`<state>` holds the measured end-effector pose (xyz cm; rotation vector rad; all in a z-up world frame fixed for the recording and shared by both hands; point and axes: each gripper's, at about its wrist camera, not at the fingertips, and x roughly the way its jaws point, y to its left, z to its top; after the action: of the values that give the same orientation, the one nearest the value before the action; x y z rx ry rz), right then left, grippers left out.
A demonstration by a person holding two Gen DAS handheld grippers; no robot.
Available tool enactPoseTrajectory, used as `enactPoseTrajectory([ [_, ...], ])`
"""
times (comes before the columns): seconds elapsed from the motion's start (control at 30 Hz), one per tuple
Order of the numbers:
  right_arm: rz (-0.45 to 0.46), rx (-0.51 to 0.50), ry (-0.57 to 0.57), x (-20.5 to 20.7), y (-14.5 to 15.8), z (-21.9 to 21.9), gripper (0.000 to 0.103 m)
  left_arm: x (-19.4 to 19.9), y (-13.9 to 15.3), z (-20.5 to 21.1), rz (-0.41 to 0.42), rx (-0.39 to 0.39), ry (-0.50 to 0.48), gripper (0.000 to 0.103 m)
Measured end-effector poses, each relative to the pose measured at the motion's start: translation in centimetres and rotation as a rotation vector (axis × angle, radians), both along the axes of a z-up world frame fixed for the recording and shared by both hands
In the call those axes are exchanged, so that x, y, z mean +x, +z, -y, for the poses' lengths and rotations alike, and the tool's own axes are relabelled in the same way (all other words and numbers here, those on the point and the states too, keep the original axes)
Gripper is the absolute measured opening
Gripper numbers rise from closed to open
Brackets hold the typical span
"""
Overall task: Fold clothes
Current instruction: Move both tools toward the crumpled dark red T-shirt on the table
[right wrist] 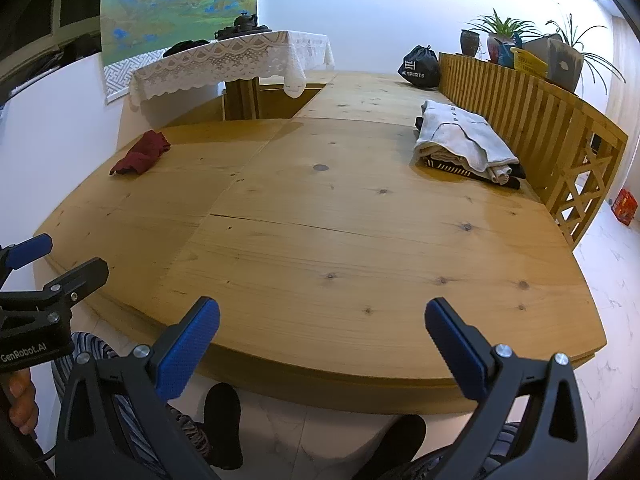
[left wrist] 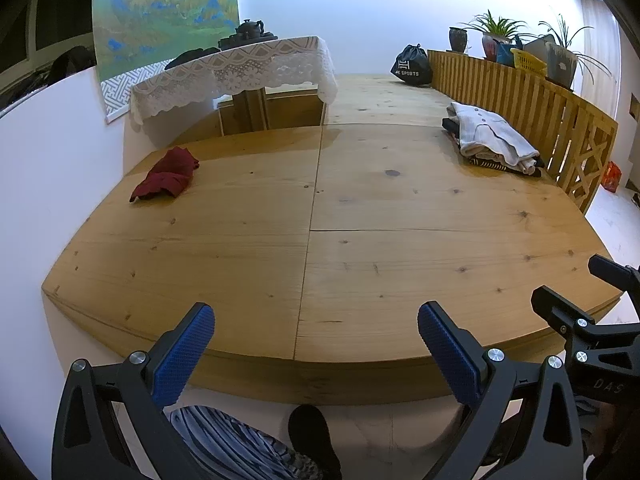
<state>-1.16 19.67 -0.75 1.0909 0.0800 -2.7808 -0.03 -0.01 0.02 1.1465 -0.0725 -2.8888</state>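
A crumpled dark red garment [left wrist: 166, 176] lies at the far left of the wooden platform [left wrist: 320, 240]; it also shows in the right wrist view [right wrist: 141, 153]. A stack of folded clothes with a pale grey buttoned top [left wrist: 492, 138] sits at the far right by the fence, and shows in the right wrist view [right wrist: 464, 146]. My left gripper [left wrist: 316, 336] is open and empty above the platform's near edge. My right gripper [right wrist: 322, 332] is open and empty too, beside the left one.
A slatted wooden fence [left wrist: 520, 96] runs along the right edge with potted plants [left wrist: 496, 36] on top. A black sports bag [left wrist: 412, 66] sits at the far end. A lace-covered table [left wrist: 236, 72] with a teapot stands at the far left. The person's feet are below.
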Motion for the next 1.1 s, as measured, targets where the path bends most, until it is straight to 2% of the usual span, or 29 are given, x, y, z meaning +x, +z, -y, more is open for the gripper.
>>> enactPoseTrajectory([
  [0.2,0.009,0.006,-0.001,-0.2,-0.3,0.6,0.103,-0.4,0.3,0.5,0.018,0.020,0.004,0.102],
  [0.53,0.025,0.007,0.021,-1.0,-0.6,1.6,0.103,-0.1,0.1,0.8,0.009,-0.001,0.021,0.102],
  [1.1,0.032,0.021,0.098,-3.2,-0.3,4.5,0.103,-1.3,0.1,4.1,0.022,0.000,0.112,0.102],
])
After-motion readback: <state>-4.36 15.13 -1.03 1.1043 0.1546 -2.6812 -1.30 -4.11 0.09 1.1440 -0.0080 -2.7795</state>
